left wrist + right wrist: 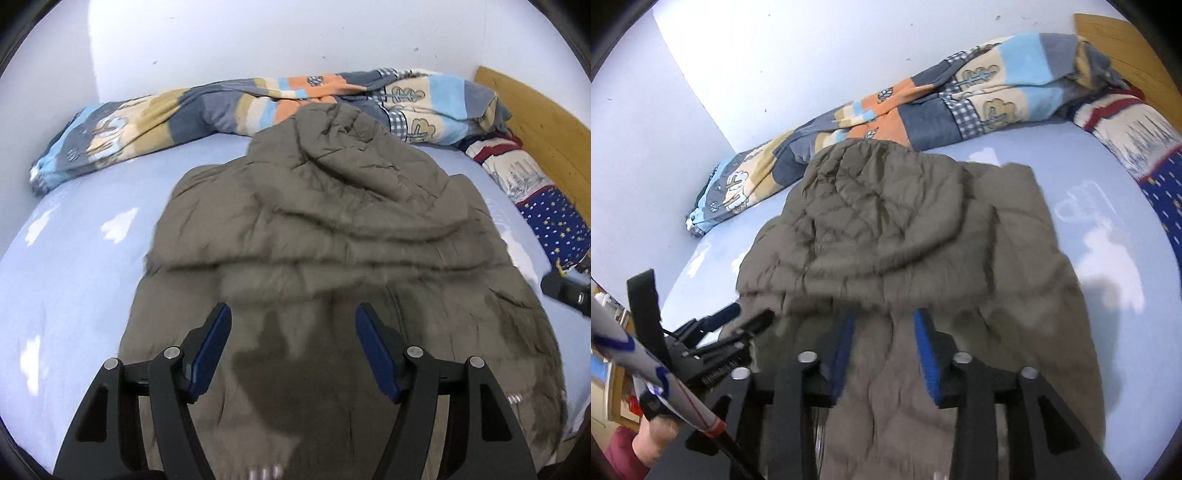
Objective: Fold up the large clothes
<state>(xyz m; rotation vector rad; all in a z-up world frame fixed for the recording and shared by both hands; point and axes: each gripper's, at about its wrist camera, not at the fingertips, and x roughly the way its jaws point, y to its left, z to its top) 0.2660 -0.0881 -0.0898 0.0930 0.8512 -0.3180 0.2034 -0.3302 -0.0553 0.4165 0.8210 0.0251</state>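
We see our left gripper (293, 332) open above the olive coat (332, 229) on the bed (74, 258); blanket (221, 107) at twelve o'clock.

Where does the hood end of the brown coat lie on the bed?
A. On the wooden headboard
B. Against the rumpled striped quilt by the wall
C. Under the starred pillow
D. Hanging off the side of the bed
B: the coat lies spread on the bed, and its far, hooded end reaches the striped quilt bunched along the wall.
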